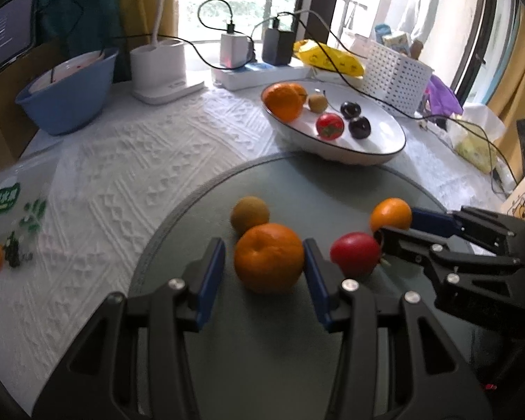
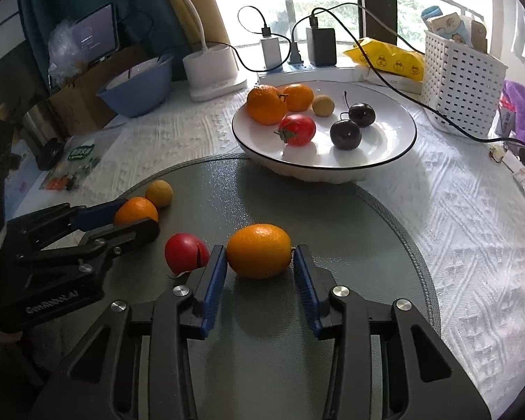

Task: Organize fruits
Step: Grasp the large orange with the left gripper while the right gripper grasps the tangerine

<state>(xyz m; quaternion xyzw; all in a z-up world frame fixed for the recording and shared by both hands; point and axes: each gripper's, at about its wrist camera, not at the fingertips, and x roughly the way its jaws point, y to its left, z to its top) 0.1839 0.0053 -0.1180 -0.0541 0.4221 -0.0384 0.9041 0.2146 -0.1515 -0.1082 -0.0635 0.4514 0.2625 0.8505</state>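
Daylight from the window falls on a counter [image 2: 472,217] with a grey mat. Both tongs straddle fruit: the left tongs [image 1: 264,262] around one orange [image 1: 268,258], the right tongs [image 2: 259,259] around another orange [image 2: 259,251], pads seemingly touching but not clearly clenched. Next comes squeezing firmly, then lifting toward the white plate [image 2: 395,154].

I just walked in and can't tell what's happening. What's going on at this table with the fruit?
A person is sorting fruit with a handheld gripper in each hand. The left gripper straddles one orange on the grey mat, with a gap showing at one pad. The right gripper has a second orange between its pads, which look to touch both sides. A red tomato and a small tan fruit wait on the mat; the white plate already holds six fruits.
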